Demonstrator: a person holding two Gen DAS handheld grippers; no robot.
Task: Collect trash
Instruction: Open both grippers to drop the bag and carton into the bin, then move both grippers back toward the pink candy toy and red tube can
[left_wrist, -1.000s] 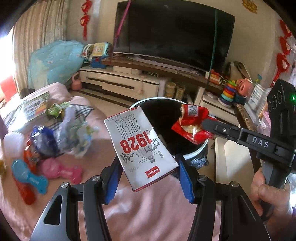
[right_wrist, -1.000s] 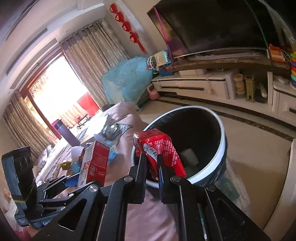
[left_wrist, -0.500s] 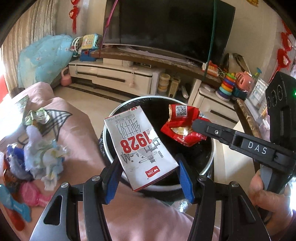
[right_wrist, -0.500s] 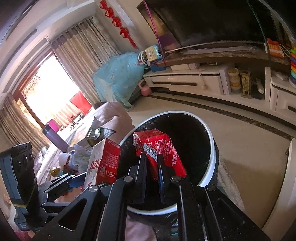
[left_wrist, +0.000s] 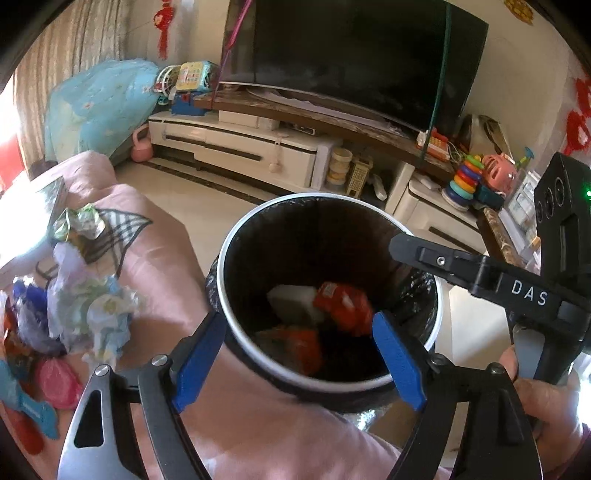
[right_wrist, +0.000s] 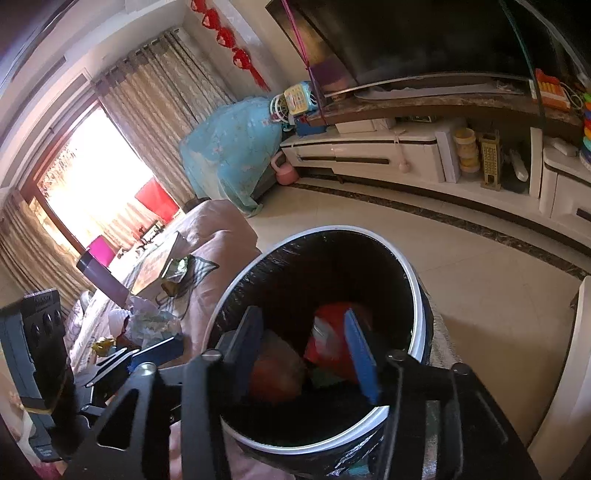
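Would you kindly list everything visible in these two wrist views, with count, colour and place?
trash bin: one, black liner, white rim, beside the pink cover.
milk carton: one, white, blurred, inside the bin.
snack wrapper: one, red, blurred, inside the bin.
crumpled wrappers: a pile, count unclear, pale and blue, on the pink cover.
pink cover: one, left of the bin.
television: one, black, on the stand behind.
TV stand: one, white, along the wall.
stacking toy: one, multicoloured, on the stand's right.
curtains: beige, by the window.
left gripper: blue pads, jaws just opened, empty, over the bin.
right gripper: jaws just opened, empty, over the bin.
hand: one, on the right gripper's handle.
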